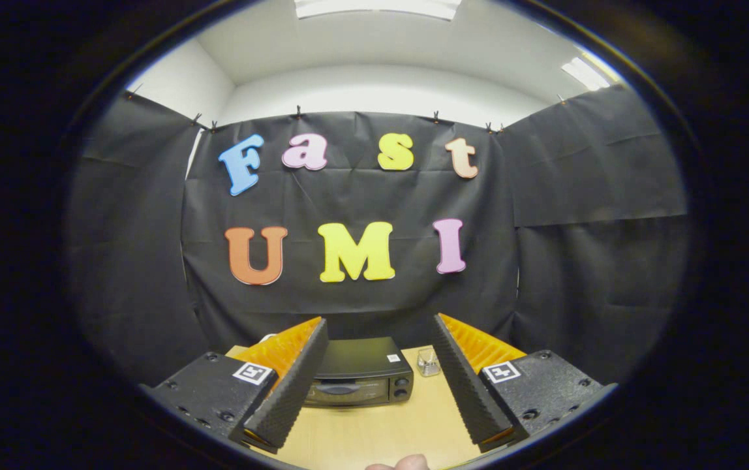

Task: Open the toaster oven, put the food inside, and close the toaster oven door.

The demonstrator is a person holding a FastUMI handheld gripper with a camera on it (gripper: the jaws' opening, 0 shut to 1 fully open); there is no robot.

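Observation:
A black toaster oven (360,375) stands on the light wooden table (381,434), its door closed, with a handle across the glass front and two knobs at its right side. My gripper (380,329) is open, held well back from the oven and above the table. The oven sits beyond the two fingers, in the gap between them and nearer the left finger (293,385). Nothing is between the fingers. A small clear container (428,362) stands just right of the oven; I cannot tell what it holds.
Black cloth walls close in the table at the back and on both sides. Bare tabletop lies between the oven and the near edge. A fingertip of a person's hand (407,463) peeks in at the near edge.

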